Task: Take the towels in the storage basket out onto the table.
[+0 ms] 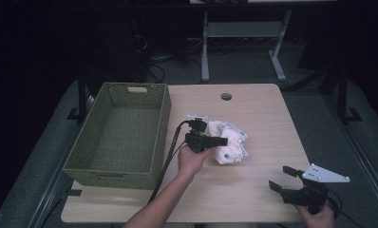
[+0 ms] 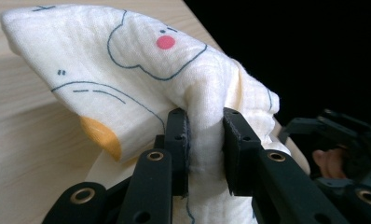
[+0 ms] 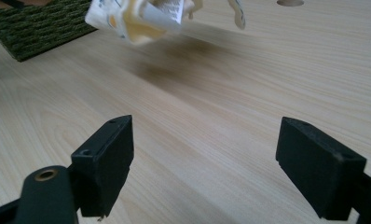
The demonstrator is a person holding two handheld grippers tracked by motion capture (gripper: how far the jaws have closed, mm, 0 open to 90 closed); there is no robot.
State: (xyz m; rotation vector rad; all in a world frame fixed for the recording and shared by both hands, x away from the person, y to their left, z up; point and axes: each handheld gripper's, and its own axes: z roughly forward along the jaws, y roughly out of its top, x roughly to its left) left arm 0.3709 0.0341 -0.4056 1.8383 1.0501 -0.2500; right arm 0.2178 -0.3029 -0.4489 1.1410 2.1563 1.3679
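High view: cloth [image 1: 229, 140], white w/ print, bunched at table [image 1: 272, 114] centre, approx 3 o'clock of the basket [image 1: 164, 124]. Left gripper [image 1: 222, 141] reaching in from 7 o'clock, forearm angled up from bottom edge, wrist level, jaws pointing toward 3 o'clock into the bunch. Right gripper [image 1: 281, 178] parked at 5 o'clock of cloth, well apart, near front edge, hand low, jaws aimed approx 10 o'clock.

Left gripper view: jaws clamped on a pinched ridge of cloth [image 2: 141, 70], pads pressing both sides of the fold. Fabric thin, gauzy, soft; prob. very light, no stiffness, will drape and trail when lifted. Not fragile, not slippery, but a loose fold could slide out if pinch is shallow. Best hold: thick gathered fold or hem corner, deep in the pads. Rest of cloth hanging at 10 o'clock over table.

Right gripper view: jaws wide apart, nothing between, bare table [image 3: 211, 116] beneath. Cloth [image 3: 141, 18] at 11 o'clock, blurred, looks raised off the wood w/ shadow under. Basket [image 3: 30, 32] corner at 10 o'clock.
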